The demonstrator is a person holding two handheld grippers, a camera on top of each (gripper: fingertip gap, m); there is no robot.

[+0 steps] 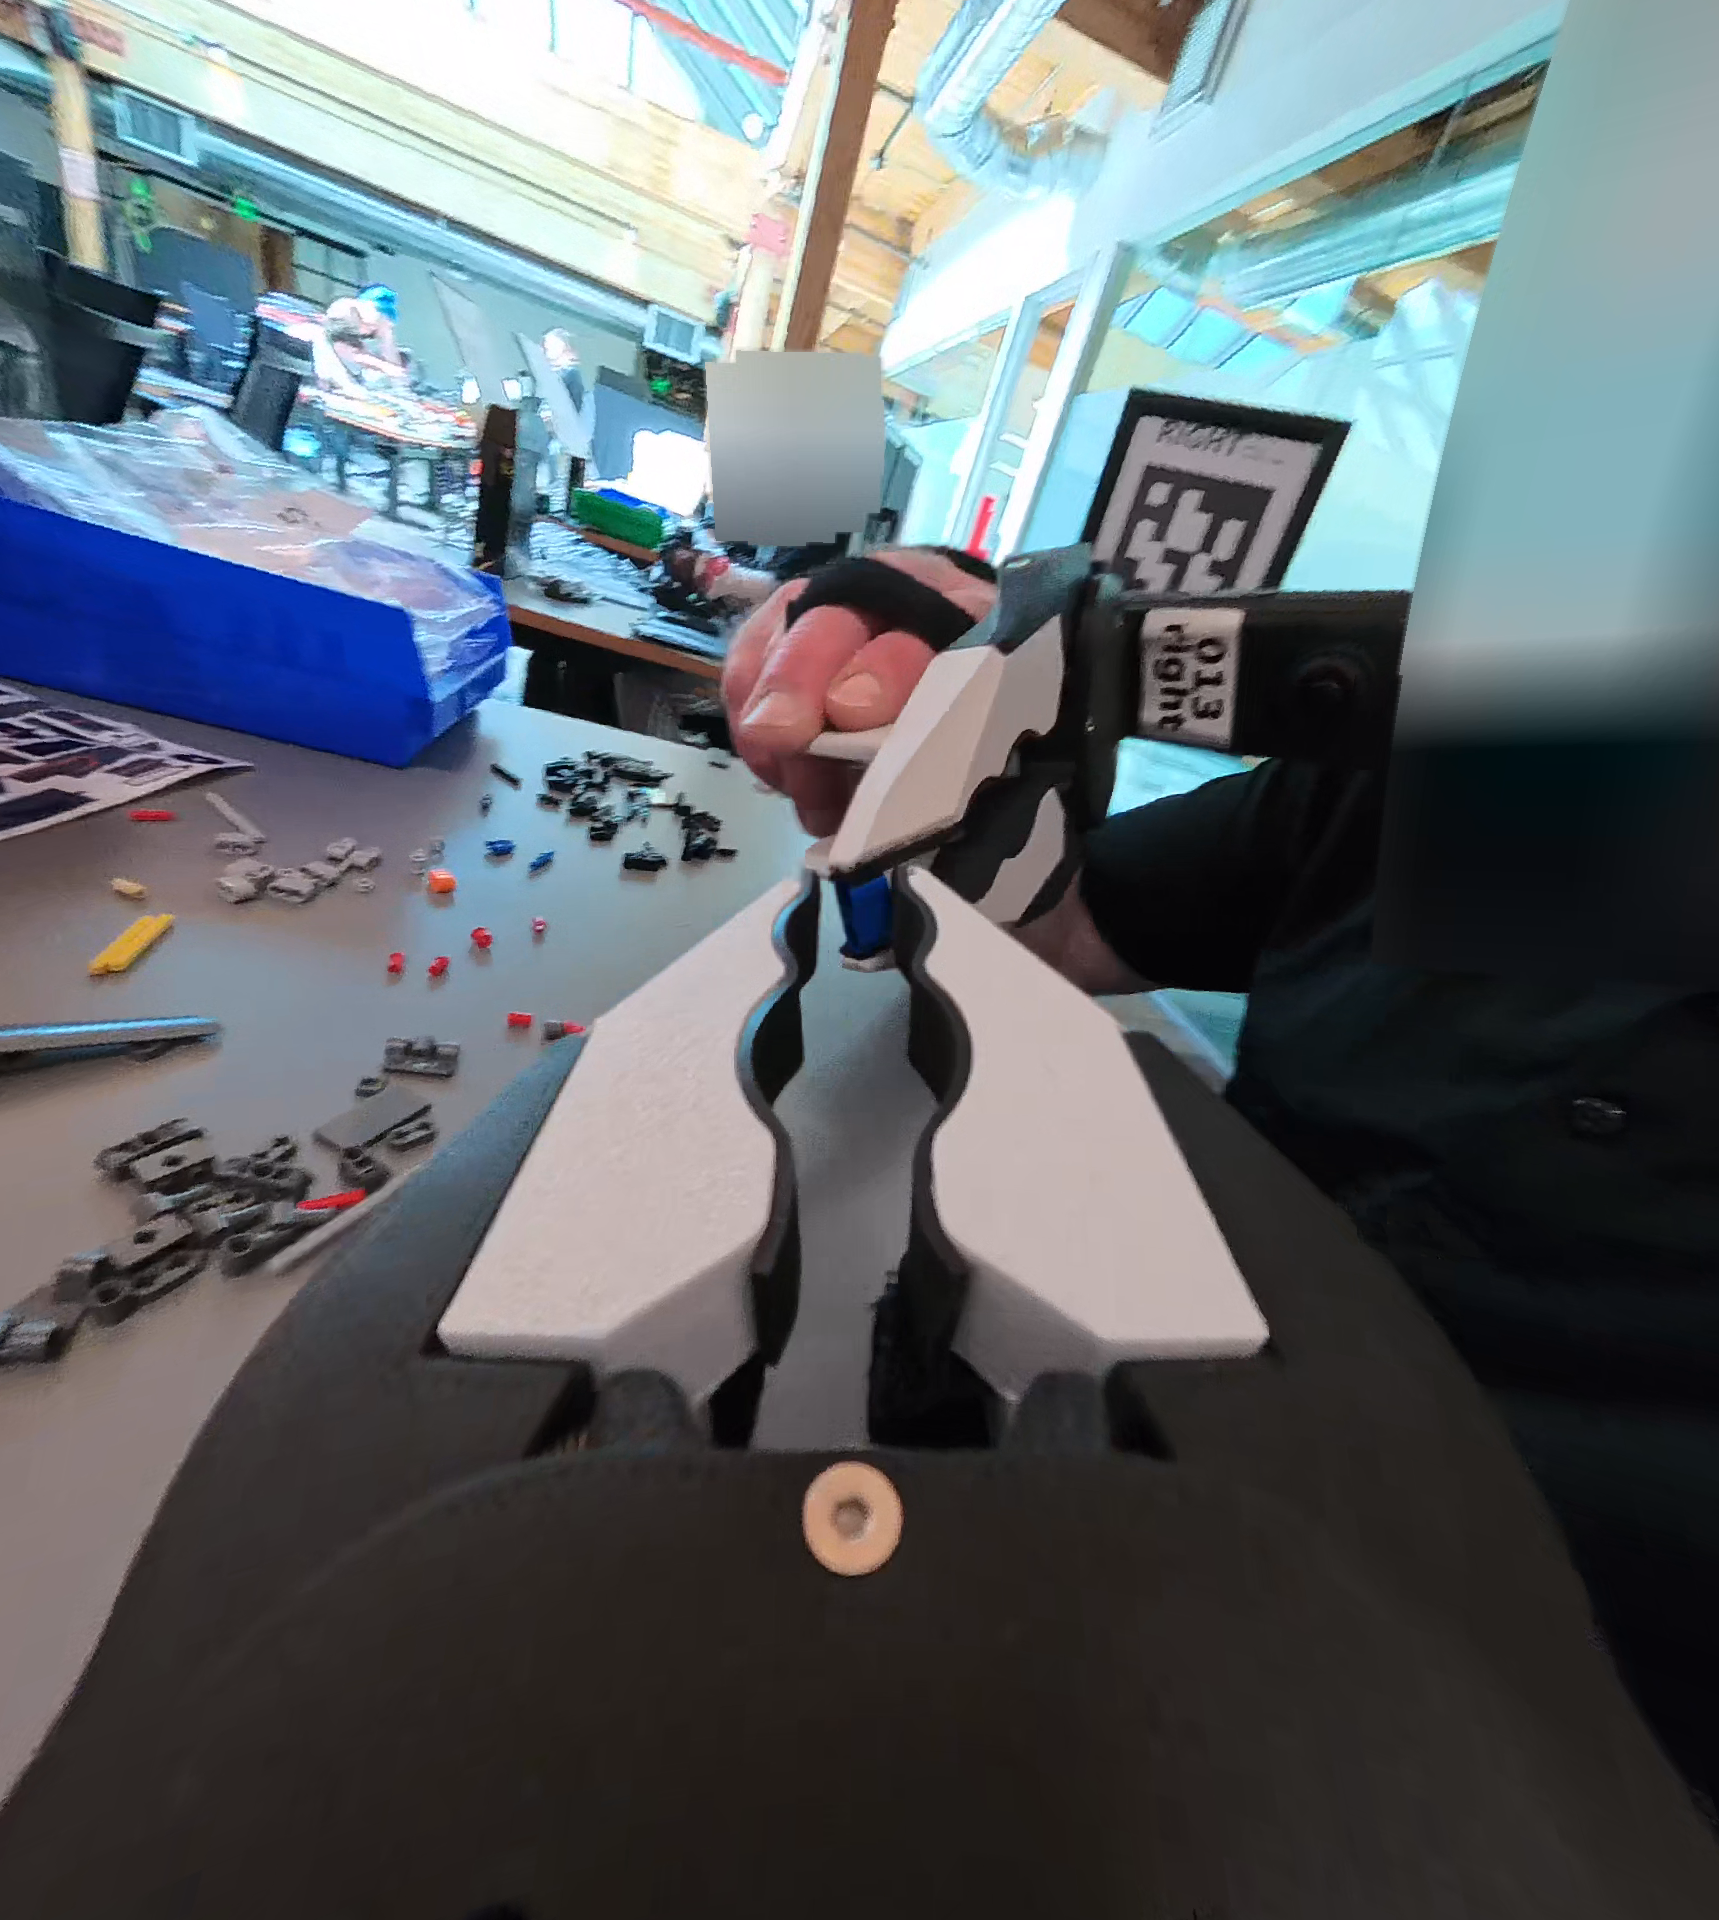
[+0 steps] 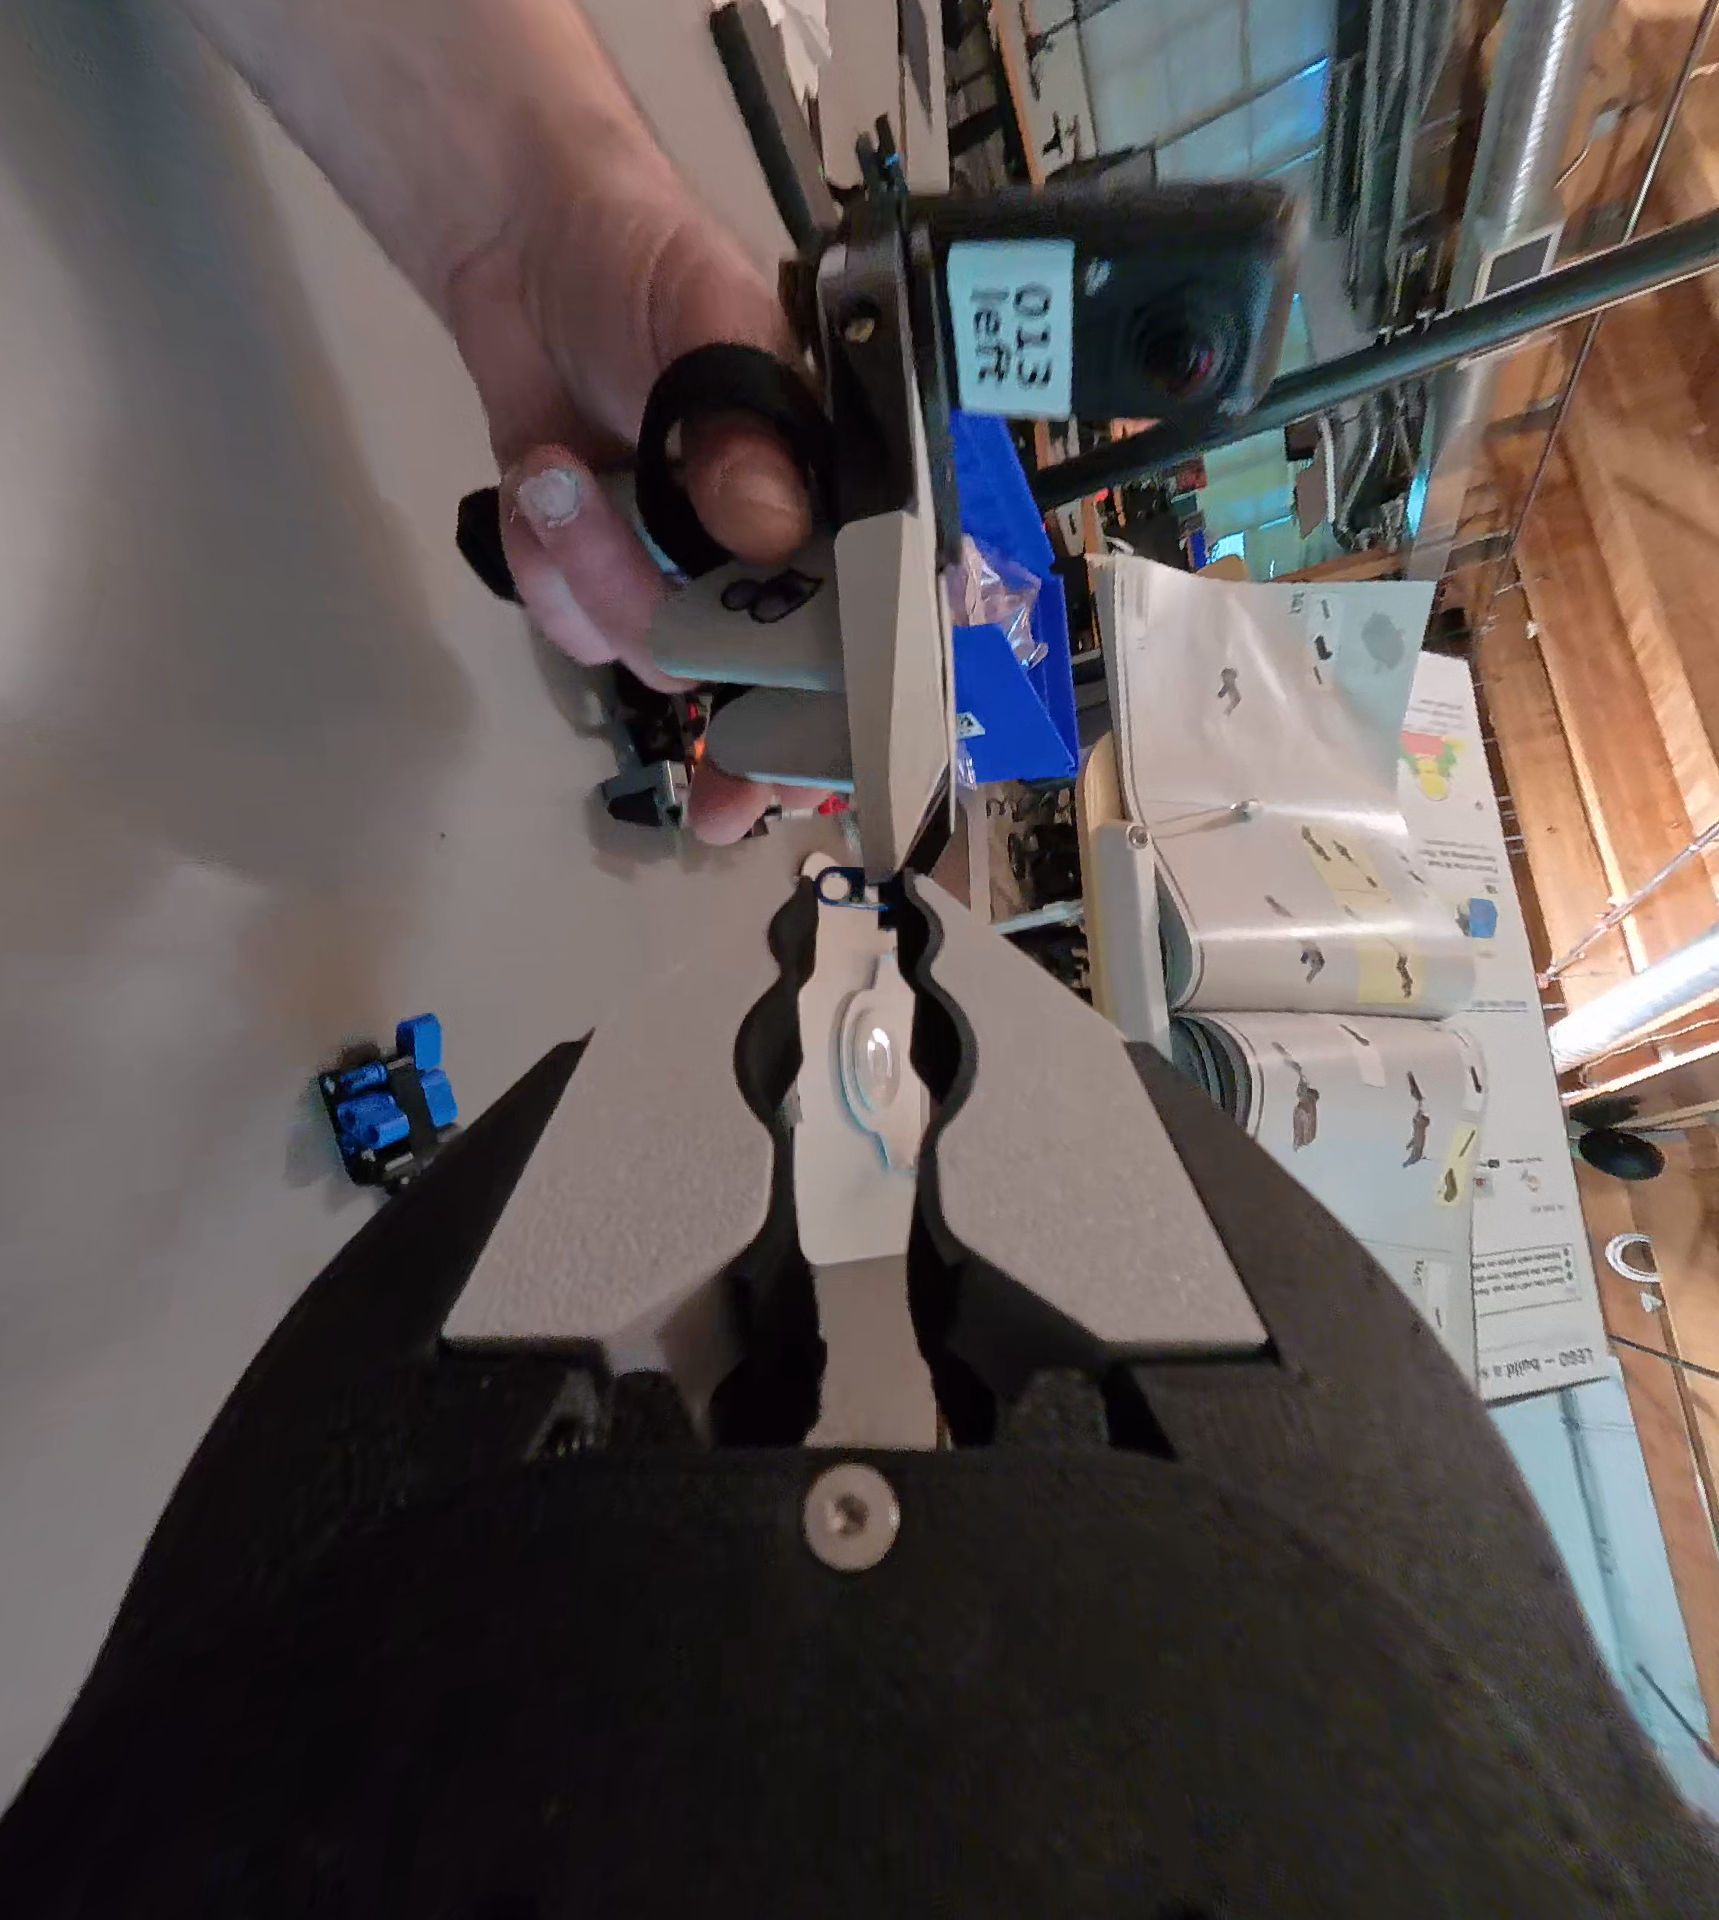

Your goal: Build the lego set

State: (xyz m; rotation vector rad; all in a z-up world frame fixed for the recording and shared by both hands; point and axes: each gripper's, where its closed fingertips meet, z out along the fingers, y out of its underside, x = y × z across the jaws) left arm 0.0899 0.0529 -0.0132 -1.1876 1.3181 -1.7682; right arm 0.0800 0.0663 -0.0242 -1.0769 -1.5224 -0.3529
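A small blue brick piece with a hole [image 2: 839,891] spans the tips of my right gripper [image 2: 855,896], which is shut on it above the grey table [image 2: 211,831]. In the left wrist view the same blue piece [image 1: 860,920] hangs down from the right gripper [image 1: 834,862], with a pale bit at its lower end. It stands between the pads of my left gripper [image 1: 857,883], and a thin gap shows on the left side, so the left gripper is open around it. In the right wrist view the left gripper [image 2: 886,873] comes down from above, and its tips meet the piece's right end.
Loose black [image 1: 626,790], grey [image 1: 190,1174], red and yellow [image 1: 133,942] pieces lie on the table [image 1: 315,987]. A blue bin [image 1: 159,613] and a printed sheet [image 1: 34,748] lie at the far left. A blue-black assembly [image 2: 387,1101] and an open booklet [image 2: 1302,883] are nearby. Less than 4 cm separates the two grippers' tips.
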